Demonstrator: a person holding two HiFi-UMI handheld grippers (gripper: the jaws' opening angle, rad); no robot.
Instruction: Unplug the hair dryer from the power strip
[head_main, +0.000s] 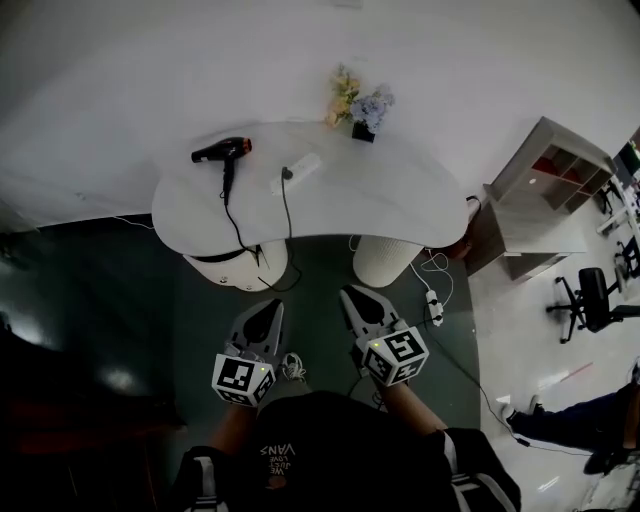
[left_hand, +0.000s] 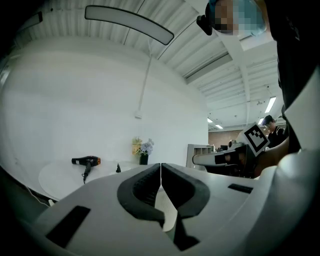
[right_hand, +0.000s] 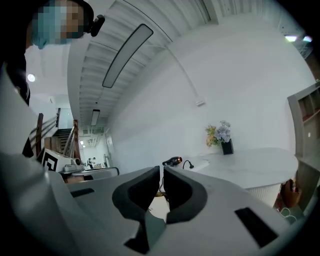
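Short of table (head_main: 400, 190), hovering well back with left gripper (head_main: 268, 306) and right gripper (head_main: 352, 294) both closed, empty, risking dragging strip (head_main: 303, 168) off by yanking dryer (head_main: 222, 151) cord (head_main: 287, 210), not plug (head_main: 287, 174).

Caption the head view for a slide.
Both shut, left tool and right tool wait short of the table; hair dryer plugged into the power strip.

left gripper (head_main: 268, 310): jaws closed, empty | right gripper (head_main: 352, 297): jaws closed, empty

hair dryer (head_main: 222, 150) on table (head_main: 392, 196), flowers (head_main: 358, 103) behind
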